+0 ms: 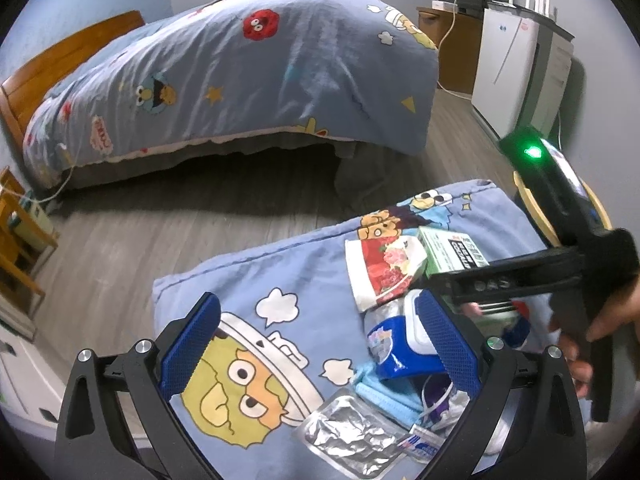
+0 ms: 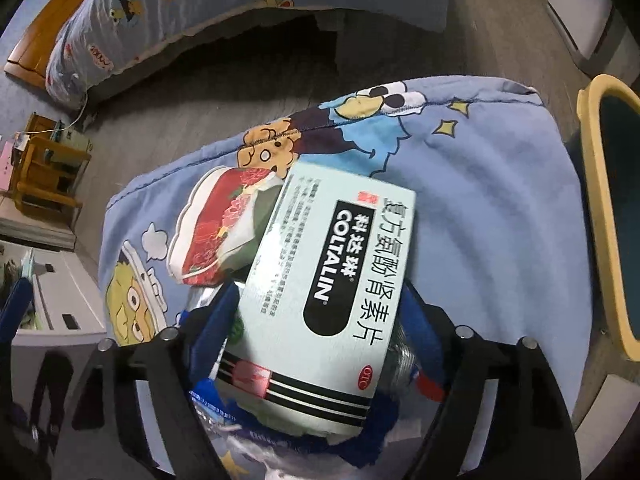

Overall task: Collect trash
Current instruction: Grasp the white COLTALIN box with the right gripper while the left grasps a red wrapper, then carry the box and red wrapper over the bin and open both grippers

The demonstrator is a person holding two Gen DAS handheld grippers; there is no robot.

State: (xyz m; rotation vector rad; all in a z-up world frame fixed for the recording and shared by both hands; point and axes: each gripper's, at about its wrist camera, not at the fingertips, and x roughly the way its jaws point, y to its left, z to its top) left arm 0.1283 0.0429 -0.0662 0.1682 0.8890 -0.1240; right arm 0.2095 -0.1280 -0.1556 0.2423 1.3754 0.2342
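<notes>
Now our right gripper [image 2: 316,320] straddles the medicine box [image 2: 324,296], jaws wide (whether the pads press, we cannot tell), its long axis running toward upper frame. Our left gripper [image 1: 320,344] gapes empty.

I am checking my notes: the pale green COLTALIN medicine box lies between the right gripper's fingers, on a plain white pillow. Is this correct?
Not quite. The medicine box does lie between the right gripper's fingers, but the pillow is blue with cartoon prints, not plain white. The right wrist view shows it.
</notes>
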